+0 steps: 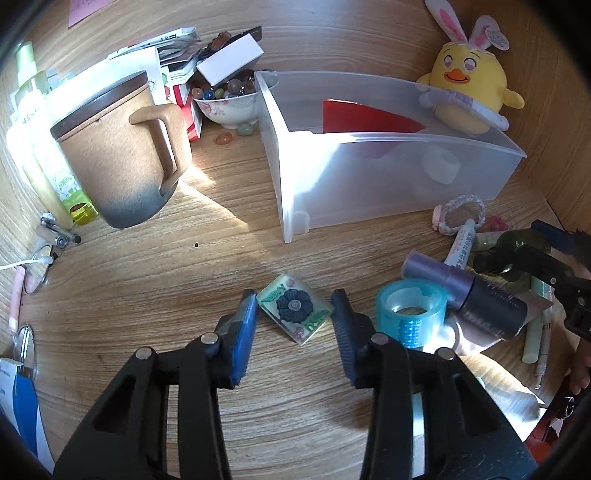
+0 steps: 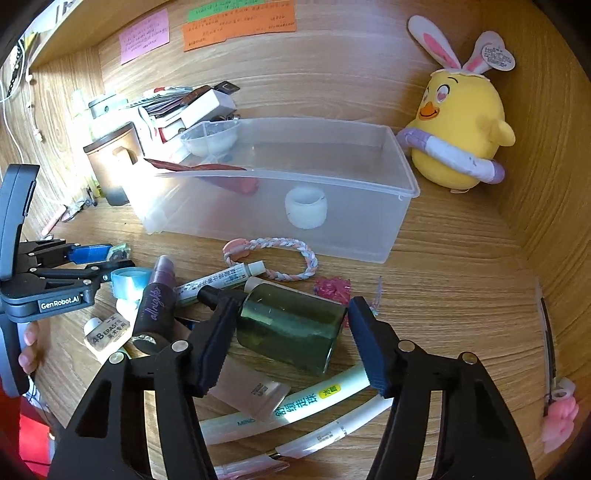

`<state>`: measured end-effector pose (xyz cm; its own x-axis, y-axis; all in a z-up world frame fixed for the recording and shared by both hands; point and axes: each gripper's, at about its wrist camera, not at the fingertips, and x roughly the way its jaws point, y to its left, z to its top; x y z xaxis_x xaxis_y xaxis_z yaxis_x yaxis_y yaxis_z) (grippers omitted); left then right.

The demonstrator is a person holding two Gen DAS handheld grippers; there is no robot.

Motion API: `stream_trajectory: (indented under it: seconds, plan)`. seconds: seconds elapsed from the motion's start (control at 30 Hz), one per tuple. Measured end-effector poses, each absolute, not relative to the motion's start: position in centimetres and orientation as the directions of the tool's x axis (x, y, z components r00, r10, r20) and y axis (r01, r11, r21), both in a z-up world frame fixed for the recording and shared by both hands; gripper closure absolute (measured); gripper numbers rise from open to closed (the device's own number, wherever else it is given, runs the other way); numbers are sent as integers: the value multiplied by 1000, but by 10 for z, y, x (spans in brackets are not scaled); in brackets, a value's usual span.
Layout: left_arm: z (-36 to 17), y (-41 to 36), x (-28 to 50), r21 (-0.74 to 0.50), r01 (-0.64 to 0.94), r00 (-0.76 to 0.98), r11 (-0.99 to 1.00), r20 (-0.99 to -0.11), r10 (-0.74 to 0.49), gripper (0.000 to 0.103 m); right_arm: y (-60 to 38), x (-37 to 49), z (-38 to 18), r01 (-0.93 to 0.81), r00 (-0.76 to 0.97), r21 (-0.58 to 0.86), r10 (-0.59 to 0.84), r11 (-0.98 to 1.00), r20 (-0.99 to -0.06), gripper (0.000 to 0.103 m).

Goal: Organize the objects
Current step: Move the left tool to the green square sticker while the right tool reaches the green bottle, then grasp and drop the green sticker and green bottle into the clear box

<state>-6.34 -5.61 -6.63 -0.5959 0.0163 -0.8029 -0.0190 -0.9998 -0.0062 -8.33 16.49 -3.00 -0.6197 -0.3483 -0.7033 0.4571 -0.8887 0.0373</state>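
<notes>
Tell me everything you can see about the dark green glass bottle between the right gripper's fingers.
The green bottle lies on its side on the wooden desk, dark translucent glass with a whitish collar and a black cap pointing left. It rests on top of a white tube amid the clutter of pens. The right gripper straddles it, jaws open, the left finger close against its neck end and the right finger near its base; contact cannot be confirmed.

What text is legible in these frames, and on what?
"GenRobot.AI": left gripper body.
"allnighter": dark purple tube.
"4B ERASER": white eraser.
"MIKO": pale green pen; its Chinese print is not clearly readable.
Sticky notes, plush tag: too small.
</notes>
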Motion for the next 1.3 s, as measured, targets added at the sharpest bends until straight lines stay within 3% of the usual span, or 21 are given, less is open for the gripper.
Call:
stream_trajectory:
  seconds: [0.17, 0.27, 0.77, 1.3]
  plan:
    - [-63, -58, -59, -9, 0, -611, -1000, -791, 7, 63, 173, -85, -27, 436, -630, 49, -344, -899, -696, 45]
    - [-57, -60, -55, -27, 13, -630, -1000, -776, 13, 63, 179, -86, -24, 426, -636, 56, -343, -903, -691, 51]
    - [-5, -38, -55, -60, -26, -742, -998, -668, 60, 63, 194, -87, 2, 415, -688, 72, -364, -907, -628, 51]
    - [5, -23, -102, -85, -49, -734, -995, -672, 94, 63, 195, -108, 32, 422, -730, 97, -402, -901, -553, 51]
